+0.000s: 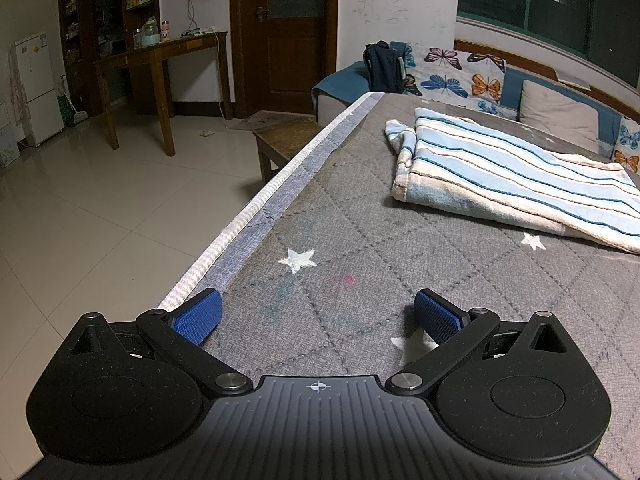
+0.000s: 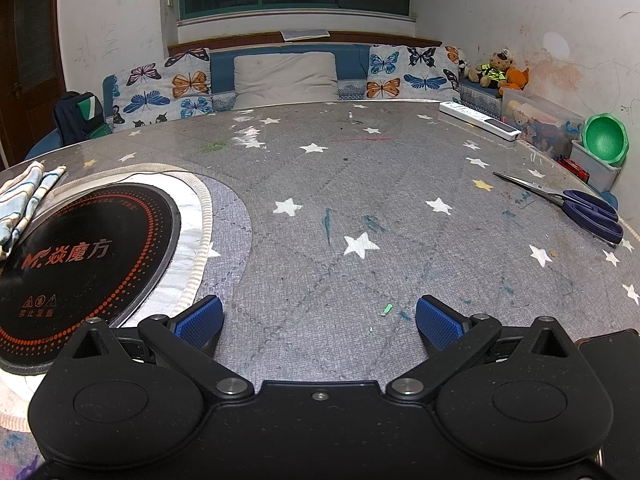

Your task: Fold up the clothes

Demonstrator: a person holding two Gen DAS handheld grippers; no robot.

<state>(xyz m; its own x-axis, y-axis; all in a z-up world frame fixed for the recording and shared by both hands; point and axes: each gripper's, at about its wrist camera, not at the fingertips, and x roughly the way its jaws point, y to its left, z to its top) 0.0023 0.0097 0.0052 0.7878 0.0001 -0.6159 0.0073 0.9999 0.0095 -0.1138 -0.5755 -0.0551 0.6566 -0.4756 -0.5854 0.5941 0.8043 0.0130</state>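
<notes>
Left wrist view: tiled floor (image 1: 100,208) and a wooden desk (image 1: 160,52) at far left. The counter's (image 1: 360,208) piped edge runs diagonally up the middle. Left gripper (image 1: 318,314) low over the grey star-print quilted cover, blue-padded fingers (image 1: 198,316) released wide, nothing between them. Folded striped cloth (image 1: 516,176) lies flat on the counter, up and to the right, well apart from the gripper. Butterfly-print sofa (image 1: 452,76) behind.

Right wrist view: edge of the striped cloth (image 2: 24,200) at far left, overlapping the rim of a round black induction hob (image 2: 88,256) set into the counter. Right gripper (image 2: 320,316) centre bottom, fingers (image 2: 438,322) spread apart and empty, over bare star-print cover. Blue-handled scissors (image 2: 576,204) lie near the right edge; white power strip (image 2: 480,120) further back. Dark phone (image 2: 612,360) at lower right, beside the gripper body.
</notes>
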